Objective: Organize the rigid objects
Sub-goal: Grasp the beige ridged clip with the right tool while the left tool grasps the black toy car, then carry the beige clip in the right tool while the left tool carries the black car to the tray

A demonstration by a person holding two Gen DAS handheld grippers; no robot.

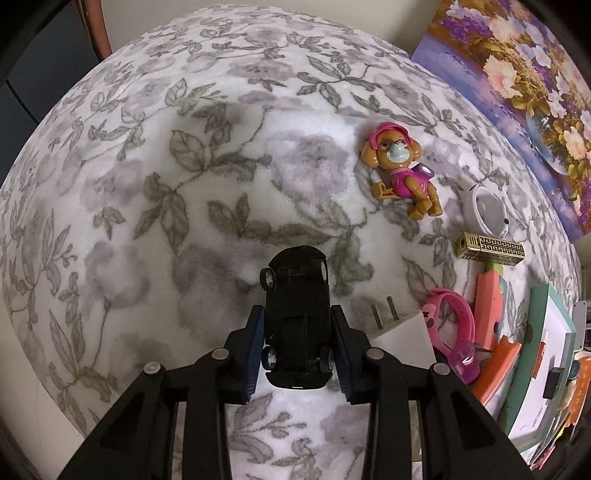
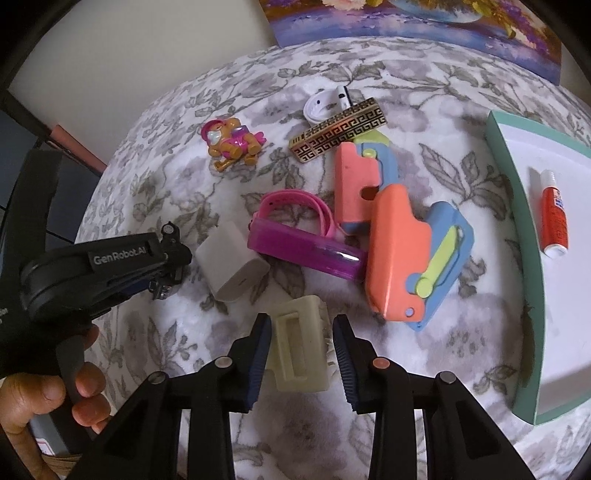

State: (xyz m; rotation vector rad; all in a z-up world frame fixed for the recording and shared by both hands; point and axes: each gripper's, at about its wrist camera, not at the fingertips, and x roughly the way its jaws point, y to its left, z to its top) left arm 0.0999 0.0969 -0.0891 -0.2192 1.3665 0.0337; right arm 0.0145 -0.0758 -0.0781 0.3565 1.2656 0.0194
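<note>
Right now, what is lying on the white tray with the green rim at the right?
On the tray, one small bottle with an orange label and white cap lies on its side. The rest of the visible white floor looks bare, but the frame edge cuts off its right part.

A floral fleece blanket (image 1: 155, 177) is covering the surface throughout. A flower painting (image 1: 517, 92) is leaning at the blanket's far edge against a pale wall (image 2: 122, 59). A reddish-brown chair back (image 1: 96, 26) is showing beyond the blanket.
</note>
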